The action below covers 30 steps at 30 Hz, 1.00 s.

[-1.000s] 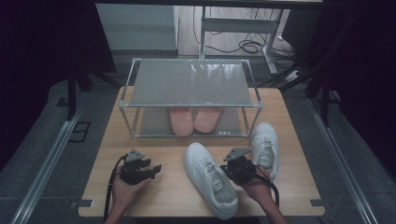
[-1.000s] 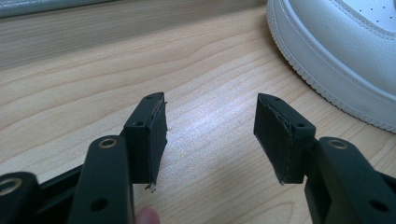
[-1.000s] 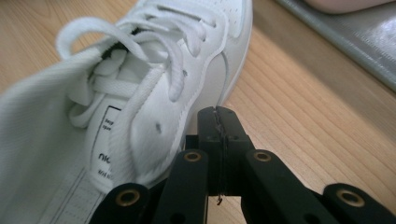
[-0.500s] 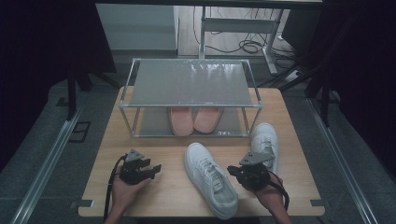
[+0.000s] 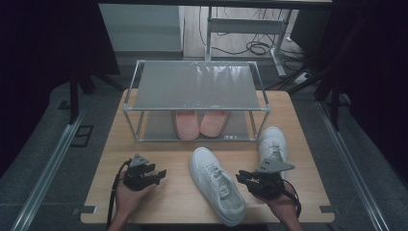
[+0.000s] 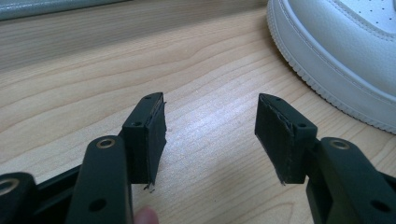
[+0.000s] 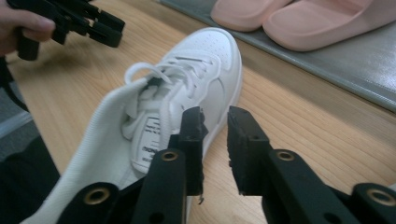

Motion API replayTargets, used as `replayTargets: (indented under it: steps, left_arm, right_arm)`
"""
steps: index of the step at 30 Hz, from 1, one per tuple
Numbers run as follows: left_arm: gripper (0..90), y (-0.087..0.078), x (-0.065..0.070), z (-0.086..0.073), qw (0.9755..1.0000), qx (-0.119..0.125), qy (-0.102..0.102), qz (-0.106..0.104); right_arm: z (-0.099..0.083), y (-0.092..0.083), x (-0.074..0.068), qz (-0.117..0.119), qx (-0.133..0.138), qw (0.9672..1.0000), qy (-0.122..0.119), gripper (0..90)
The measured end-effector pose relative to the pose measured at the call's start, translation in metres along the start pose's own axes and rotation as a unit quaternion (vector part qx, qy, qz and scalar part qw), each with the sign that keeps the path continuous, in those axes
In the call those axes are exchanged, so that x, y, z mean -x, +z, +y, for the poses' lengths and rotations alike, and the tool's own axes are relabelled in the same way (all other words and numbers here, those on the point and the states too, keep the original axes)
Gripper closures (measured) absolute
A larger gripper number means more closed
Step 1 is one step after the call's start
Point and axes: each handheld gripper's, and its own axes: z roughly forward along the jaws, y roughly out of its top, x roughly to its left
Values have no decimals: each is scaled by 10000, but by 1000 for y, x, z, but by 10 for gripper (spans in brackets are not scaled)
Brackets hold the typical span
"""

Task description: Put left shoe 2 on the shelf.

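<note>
Beside the heel of the near white sneaker (image 5: 215, 185), on its right, the right gripper (image 5: 246, 177) has just been opening its jaws, which now stand narrowly apart with nothing between them; the right gripper view shows them just off the sneaker's collar (image 7: 116, 116). The sneaker lies on the counter (image 5: 163, 149) in front of the shoe rack (image 5: 195, 86), toe toward the rack, apart from its mate (image 5: 272, 144) on its right. The left gripper (image 5: 158, 174), left of the sneaker, is wide and empty. If the right gripper closes from here, it may catch only a lace or the soft collar, so the sneaker could tip or slip out when lifted; a nudge could also skew it away from the rack's lower shelf, where pink slippers (image 5: 200, 122) already sit
</note>
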Motion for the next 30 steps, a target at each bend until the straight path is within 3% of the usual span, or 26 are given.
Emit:
replayTargets:
  steps: [4, 17, 30]
  left_arm:
    - [438, 0, 0, 0, 10000, 2, -1, -8]
    - [436, 1, 1, 0, 10000, -16, -13, -46]
    - [433, 1, 1, 0, 10000, -23, 6, -75]
  right_arm:
    - [0, -3, -3, 87, 91, 9999, 37, 697]
    - [-1, 3, -13, 172, -9, 9999, 2, 571]
    - [1, 27, -18, 96, -274, 9995, -96, 552]
